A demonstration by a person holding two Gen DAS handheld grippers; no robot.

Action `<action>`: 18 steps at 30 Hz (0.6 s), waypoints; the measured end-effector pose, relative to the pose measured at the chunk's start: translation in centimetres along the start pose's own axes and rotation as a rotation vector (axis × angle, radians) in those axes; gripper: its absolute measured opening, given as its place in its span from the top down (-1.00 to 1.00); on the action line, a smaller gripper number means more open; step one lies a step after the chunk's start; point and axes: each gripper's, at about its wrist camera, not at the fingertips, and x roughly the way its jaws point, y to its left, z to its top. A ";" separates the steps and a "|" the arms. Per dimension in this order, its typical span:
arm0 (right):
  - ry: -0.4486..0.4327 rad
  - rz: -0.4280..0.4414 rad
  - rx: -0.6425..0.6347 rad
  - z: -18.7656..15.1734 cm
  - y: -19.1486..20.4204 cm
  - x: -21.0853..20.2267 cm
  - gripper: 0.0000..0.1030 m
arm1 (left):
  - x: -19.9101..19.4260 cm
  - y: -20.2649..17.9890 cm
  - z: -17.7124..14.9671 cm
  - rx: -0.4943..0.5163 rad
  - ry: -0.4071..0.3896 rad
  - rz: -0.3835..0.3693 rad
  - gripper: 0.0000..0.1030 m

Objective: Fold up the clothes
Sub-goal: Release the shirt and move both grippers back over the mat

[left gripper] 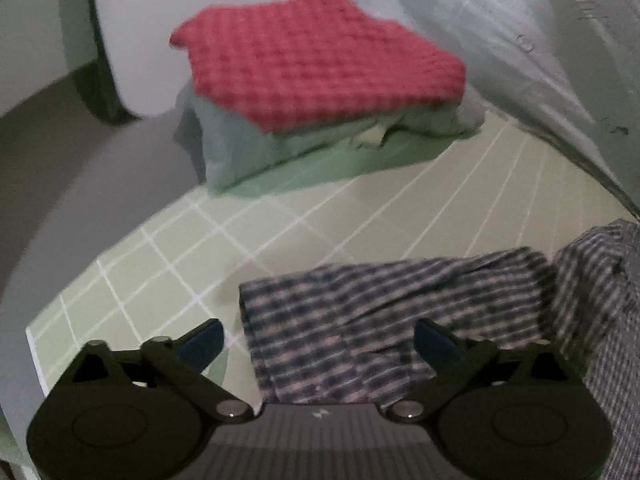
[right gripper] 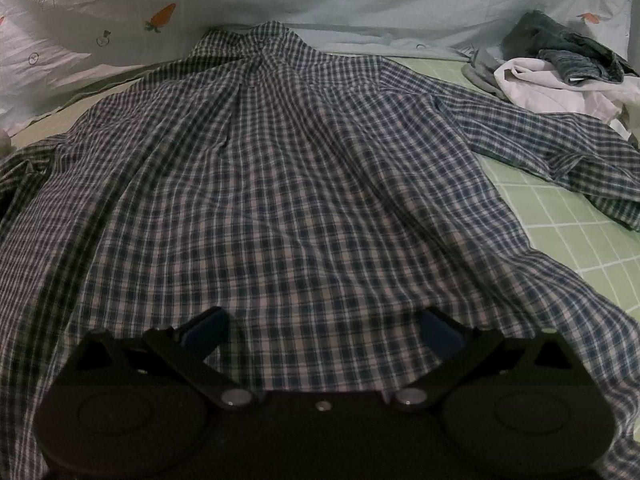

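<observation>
The checked shirt [right gripper: 280, 168] is spread flat beneath the right gripper [right gripper: 322, 330], jaws apart, unclamped. Its sleeve [left gripper: 380, 312] is seen between the left gripper [left gripper: 318, 340]'s parted jaws. Bare green mat [left gripper: 320, 220] is seen mid-frame.

Black gripper [left gripper: 318, 338] w/ blue pads [left gripper: 202, 342], silver screws [left gripper: 231, 409]

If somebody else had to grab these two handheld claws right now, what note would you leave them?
Left gripper: open, holding nothing, over a sleeve of the blue-and-white checked shirt.
Right gripper: open, empty, over the shirt's lower part.
Shirt: spread flat on the green gridded mat.
Done: stack of folded clothes, red waffle-knit cloth on top.
Left: fold the shirt, then the crumpled pile of white and dark clothes.
</observation>
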 end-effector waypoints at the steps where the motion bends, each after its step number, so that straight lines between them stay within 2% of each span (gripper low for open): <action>1: -0.001 -0.001 0.000 0.0 0.0 0.0 -1.00 | 0.3 0.1 -0.1 -0.013 0.014 0.014 -0.77; 3: -0.003 -0.002 0.001 0.0 0.0 0.0 -1.00 | 0.6 0.2 -0.2 -0.031 0.025 0.055 -0.32; 4: -0.004 -0.002 0.002 -0.1 0.1 0.0 -1.00 | 0.6 0.3 -0.1 -0.029 0.015 0.074 -0.18; 5: -0.005 -0.004 0.003 -0.1 0.1 0.0 -1.00 | 0.5 0.3 -0.1 -0.024 0.005 0.080 0.11; 6: -0.005 -0.005 0.004 0.0 0.1 0.0 -1.00 | 0.4 0.5 0.1 -0.026 -0.002 0.072 0.47; 8: -0.006 -0.008 0.007 0.0 0.2 0.0 -1.00 | 0.3 1.0 0.7 -0.041 -0.013 0.040 0.85; 12: -0.004 -0.011 0.009 0.1 0.2 0.1 -1.00 | -1.1 1.9 2.9 -0.045 -0.103 0.079 0.90; 18: -0.007 -0.014 0.013 0.1 0.3 0.1 -1.00 | -6.1 4.0 5.6 -0.102 -0.320 0.124 0.90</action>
